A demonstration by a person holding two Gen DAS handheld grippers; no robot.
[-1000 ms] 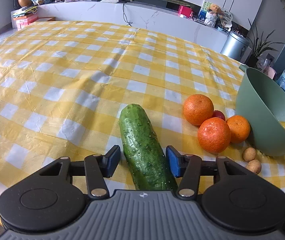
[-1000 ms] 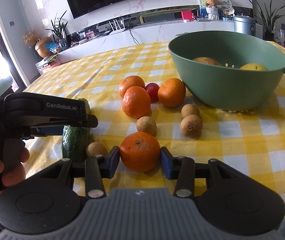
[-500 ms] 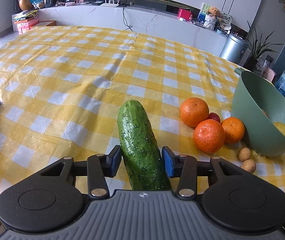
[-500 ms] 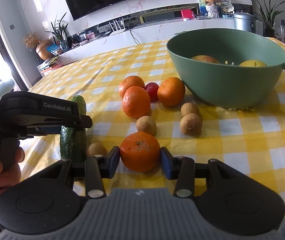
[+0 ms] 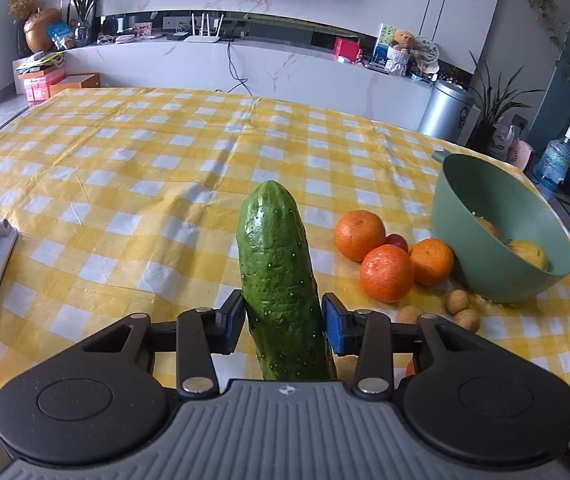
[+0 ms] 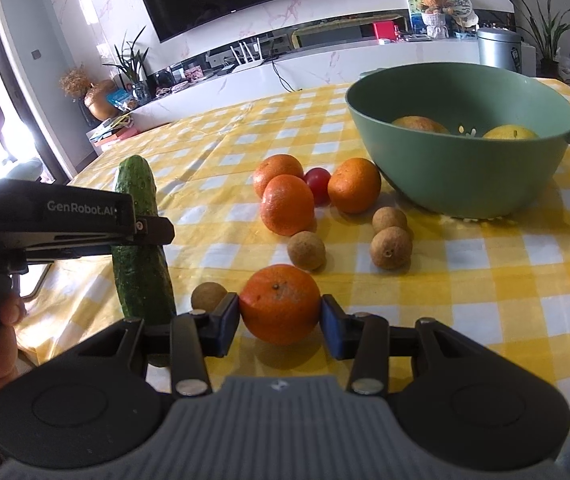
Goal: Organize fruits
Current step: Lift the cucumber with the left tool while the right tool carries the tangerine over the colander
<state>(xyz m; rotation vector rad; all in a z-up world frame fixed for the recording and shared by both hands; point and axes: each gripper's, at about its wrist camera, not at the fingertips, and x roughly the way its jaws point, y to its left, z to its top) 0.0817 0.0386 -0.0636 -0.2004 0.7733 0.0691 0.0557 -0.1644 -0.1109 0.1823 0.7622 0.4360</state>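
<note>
Gripped: bumpy, glossy green cucumber (image 5: 281, 280) in closing left gripper (image 5: 283, 324); dimpled round orange (image 6: 280, 303) clamped in right gripper (image 6: 281, 326).

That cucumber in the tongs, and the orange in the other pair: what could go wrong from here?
1. The cucumber is pinched near one end, tilted up; it could swing or slip as the left tongs close.
2. The orange is round and smooth; the right tongs might squeeze it out.
3. Loose fruit crowds the bowl.
</note>
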